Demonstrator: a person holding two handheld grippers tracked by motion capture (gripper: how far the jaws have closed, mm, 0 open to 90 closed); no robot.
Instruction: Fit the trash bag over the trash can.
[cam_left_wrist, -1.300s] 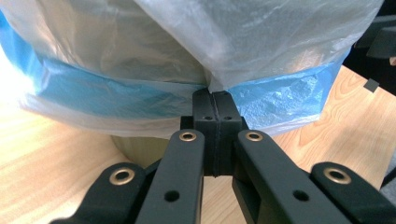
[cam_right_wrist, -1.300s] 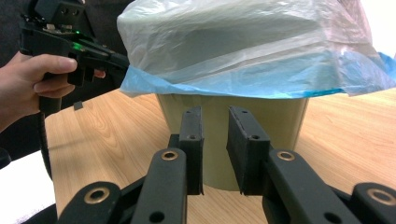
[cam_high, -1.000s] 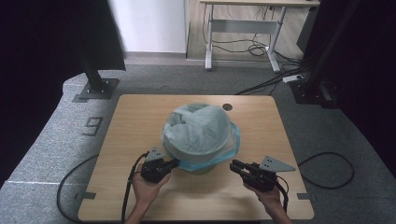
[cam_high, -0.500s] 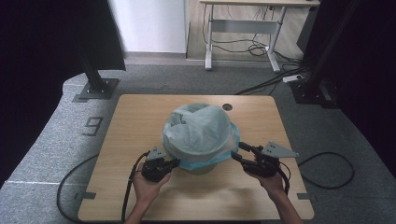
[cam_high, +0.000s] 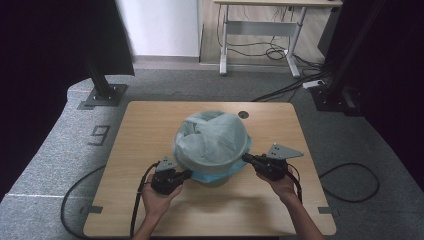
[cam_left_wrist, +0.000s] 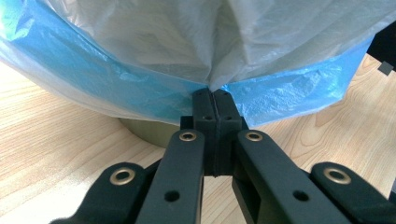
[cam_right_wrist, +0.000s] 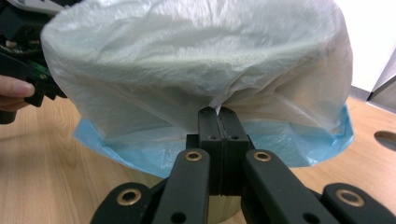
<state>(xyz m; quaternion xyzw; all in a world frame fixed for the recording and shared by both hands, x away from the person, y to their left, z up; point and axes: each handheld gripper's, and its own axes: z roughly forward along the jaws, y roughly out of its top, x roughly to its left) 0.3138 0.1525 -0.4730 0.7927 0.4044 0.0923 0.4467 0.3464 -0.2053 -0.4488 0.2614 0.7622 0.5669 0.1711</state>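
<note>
A round bin (cam_high: 214, 180) stands mid-table, draped with a white translucent bag (cam_high: 212, 137) over a blue bag (cam_high: 210, 175). My left gripper (cam_high: 187, 173) is at the bin's near-left side. In the left gripper view it (cam_left_wrist: 214, 95) is shut, pinching a fold of the white bag (cam_left_wrist: 187, 37) just above the blue bag (cam_left_wrist: 116, 88). My right gripper (cam_high: 246, 158) is at the bin's right side. Seen from its own camera, my right gripper (cam_right_wrist: 218, 113) is also shut on the white bag's (cam_right_wrist: 196, 60) lower edge, above the blue bag (cam_right_wrist: 140, 149).
The wooden table (cam_high: 150, 125) has a round hole (cam_high: 243, 114) behind the bin. Cables trail from both grippers off the near edge. Black stands (cam_high: 102, 92) and a desk (cam_high: 260, 30) are on the grey floor beyond the table.
My right gripper has moved forward and left from the open table to the bin's right side and closed on the white bag. The left gripper has stayed at the bag.
</note>
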